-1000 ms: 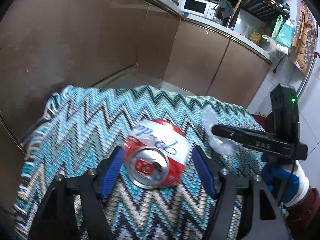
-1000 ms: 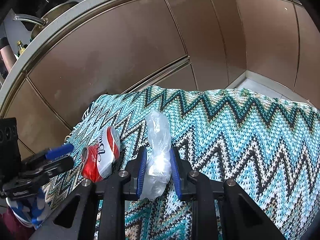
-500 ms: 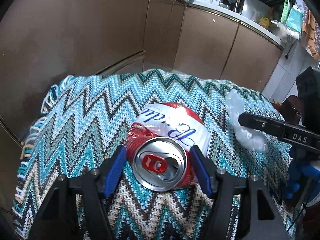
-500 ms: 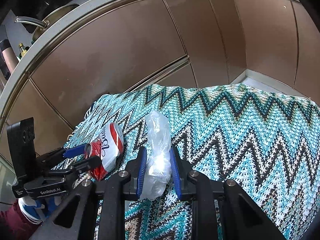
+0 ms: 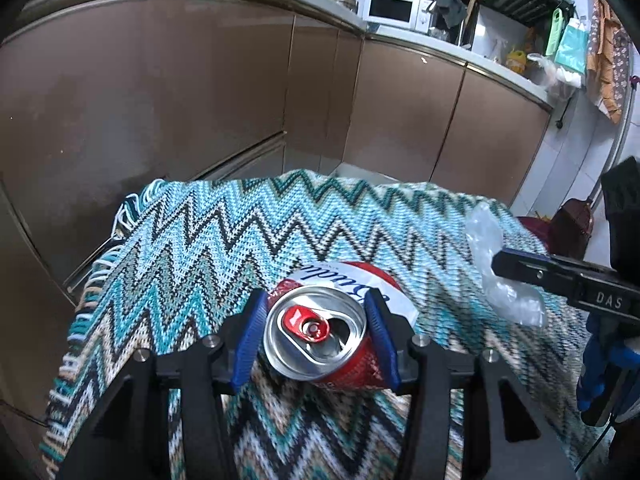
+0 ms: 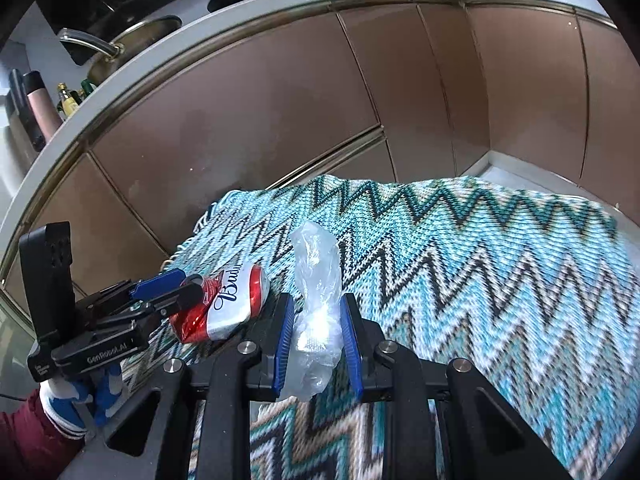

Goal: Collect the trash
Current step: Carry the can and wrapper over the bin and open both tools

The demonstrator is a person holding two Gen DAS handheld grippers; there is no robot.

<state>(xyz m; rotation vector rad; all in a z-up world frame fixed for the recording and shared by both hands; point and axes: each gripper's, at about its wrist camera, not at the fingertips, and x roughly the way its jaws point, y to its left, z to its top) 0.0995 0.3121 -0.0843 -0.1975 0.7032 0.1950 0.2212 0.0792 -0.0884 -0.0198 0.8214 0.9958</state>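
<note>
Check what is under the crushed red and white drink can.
The crushed red and white drink can lies on the teal zigzag knitted cloth. Whatever supports the cloth is covered.

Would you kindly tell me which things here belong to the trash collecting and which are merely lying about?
Belongs to the job:
can, in the left gripper
plastic bag, in the right gripper

Just lying about:
blanket
microwave
pan
</note>
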